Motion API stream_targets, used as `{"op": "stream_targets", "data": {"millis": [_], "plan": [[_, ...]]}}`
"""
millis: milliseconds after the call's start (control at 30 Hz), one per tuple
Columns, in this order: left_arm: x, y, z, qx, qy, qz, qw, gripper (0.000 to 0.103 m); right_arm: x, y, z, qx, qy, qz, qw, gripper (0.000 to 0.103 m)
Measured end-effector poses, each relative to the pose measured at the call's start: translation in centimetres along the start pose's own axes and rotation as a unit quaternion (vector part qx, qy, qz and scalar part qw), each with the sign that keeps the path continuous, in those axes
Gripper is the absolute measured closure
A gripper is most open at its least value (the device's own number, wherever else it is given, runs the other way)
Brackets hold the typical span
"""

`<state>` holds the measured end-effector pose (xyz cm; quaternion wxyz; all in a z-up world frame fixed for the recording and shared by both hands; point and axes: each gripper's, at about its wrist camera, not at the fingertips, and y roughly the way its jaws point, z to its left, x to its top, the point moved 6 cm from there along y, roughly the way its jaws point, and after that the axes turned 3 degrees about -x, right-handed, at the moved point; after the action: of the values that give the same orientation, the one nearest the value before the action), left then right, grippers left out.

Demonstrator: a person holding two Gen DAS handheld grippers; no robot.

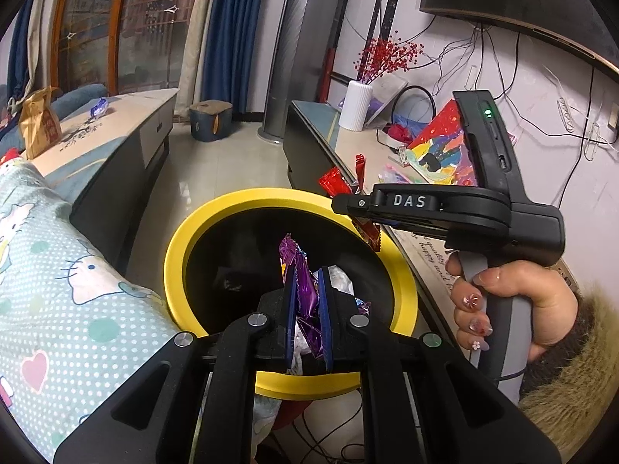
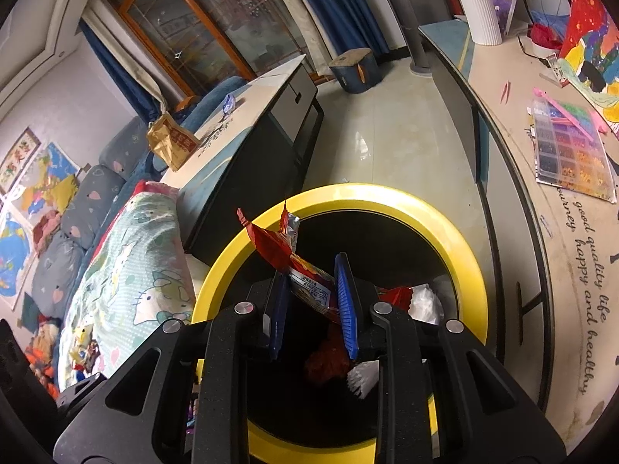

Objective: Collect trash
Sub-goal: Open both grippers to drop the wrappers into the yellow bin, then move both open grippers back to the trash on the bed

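Pinching a purple wrapper [image 1: 305,294], left gripper [image 1: 306,309] hangs over the bin [image 1: 178,239] (right gripper [image 2: 313,301] clamps a red wrapper [image 2: 278,247]).

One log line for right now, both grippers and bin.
left gripper: shut on purple wrapper, over bin | right gripper: holding red wrapper, over bin | neither released

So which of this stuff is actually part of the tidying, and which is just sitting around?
Part of the job:
- purple wrapper, in the left gripper
- red wrapper, in the right gripper
- yellow-rimmed bin

Just lying about:
- white vase
- bead box
- colourful painting
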<state>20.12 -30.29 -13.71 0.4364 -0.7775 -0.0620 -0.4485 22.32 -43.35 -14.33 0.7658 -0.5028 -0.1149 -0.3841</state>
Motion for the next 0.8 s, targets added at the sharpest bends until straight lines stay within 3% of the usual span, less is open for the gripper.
{"op": "stream_targets", "data": {"millis": [200,300,367,433,533,700,800], "plan": [[0.0,1.6,1.0,0.002,-0.013,0.015,0.9998,0.092,-0.1,0.4,0.1,0.004,0.0,0.004,1.0,0.082],[0.1,2.2,1.2,0.0,-0.021,0.021,0.9996,0.091,-0.1,0.4,0.2,0.004,0.001,0.001,1.0,0.072],[0.2,2.4,1.3,0.0,-0.022,0.022,0.9995,0.081,0.0,0.4,0.1,0.003,0.006,-0.002,1.0,0.07],[0.4,2.1,1.6,0.002,-0.023,0.015,0.9996,0.048,0.2,0.2,-0.1,0.001,0.009,-0.007,1.0,0.062],[0.7,1.3,2.0,0.0,-0.032,0.004,0.9995,0.027,0.4,-0.3,-0.5,-0.006,0.019,-0.018,1.0,0.054],[1.0,-0.9,2.9,0.015,-0.058,-0.022,0.998,0.008,0.6,-1.1,-0.4,-0.025,0.012,-0.034,0.999,0.043],[1.2,-2.6,3.5,0.036,-0.063,-0.037,0.9967,0.007,0.7,-1.8,0.2,-0.039,-0.002,-0.048,0.998,0.038]]}}
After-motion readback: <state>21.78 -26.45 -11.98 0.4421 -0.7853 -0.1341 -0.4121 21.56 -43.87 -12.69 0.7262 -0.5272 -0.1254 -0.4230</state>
